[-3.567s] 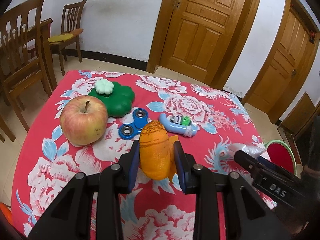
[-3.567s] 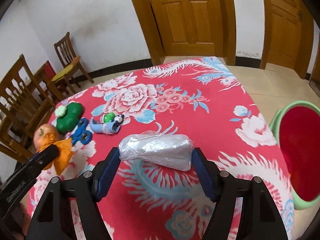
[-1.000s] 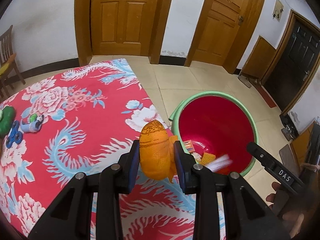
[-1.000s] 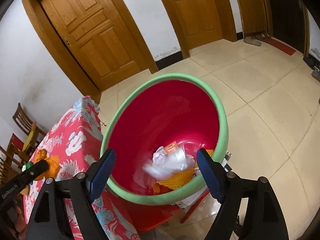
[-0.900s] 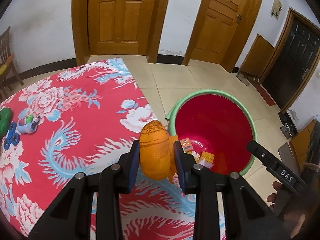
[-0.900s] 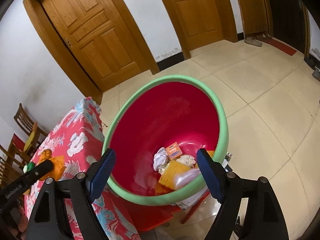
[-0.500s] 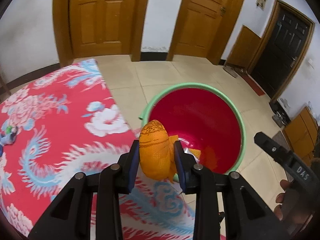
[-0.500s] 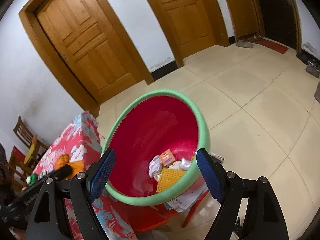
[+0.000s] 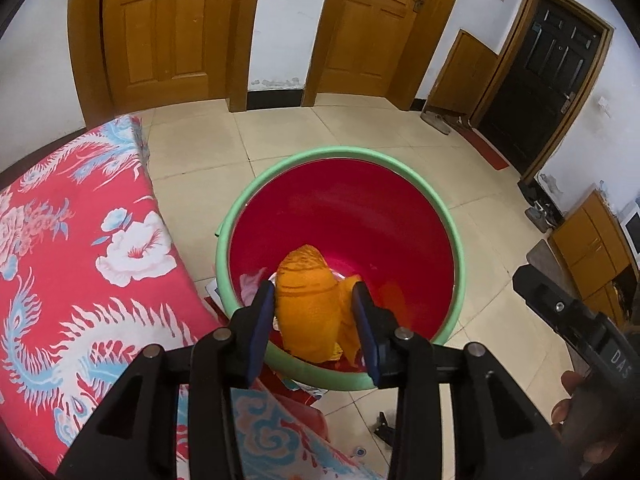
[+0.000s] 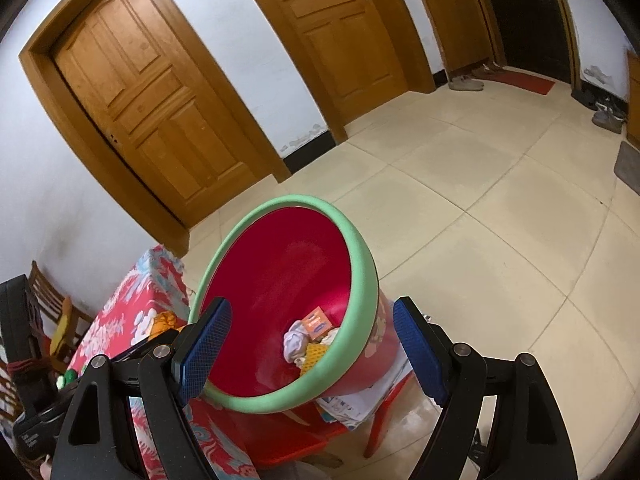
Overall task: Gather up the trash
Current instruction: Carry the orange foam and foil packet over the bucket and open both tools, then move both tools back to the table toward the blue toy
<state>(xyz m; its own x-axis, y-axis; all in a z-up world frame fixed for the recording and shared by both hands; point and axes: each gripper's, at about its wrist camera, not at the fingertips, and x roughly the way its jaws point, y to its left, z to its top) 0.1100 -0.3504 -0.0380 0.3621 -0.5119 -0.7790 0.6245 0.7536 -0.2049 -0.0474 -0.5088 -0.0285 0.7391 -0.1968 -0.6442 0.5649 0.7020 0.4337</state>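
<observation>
My left gripper [image 9: 313, 314] hangs over the near side of a red bin with a green rim [image 9: 340, 153]. A crumpled orange net [image 9: 308, 312] sits between its blue pads, and both still touch it. The jaws are opening. My right gripper [image 10: 311, 309] stands open and empty above the bin rim [image 10: 362, 268]. Inside the bin lie a white wad, a small orange packet and yellow mesh [image 10: 308, 338]. In the left wrist view the right gripper's finger [image 9: 560, 304] shows at the right edge. In the right wrist view the orange net [image 10: 162, 320] peeks out left of the bin.
The table with a red floral cloth [image 9: 80, 240] lies left of the bin. The bin rests on a red stool [image 10: 280, 436] with papers under it. Wooden doors [image 9: 160, 28] line the far wall across a tiled floor. A wooden chair [image 10: 52, 312] stands behind the table.
The left gripper has carried the orange net off the table edge to over the bin, and its pads now stand slightly wider. The right gripper has drawn back and up from the bin.
</observation>
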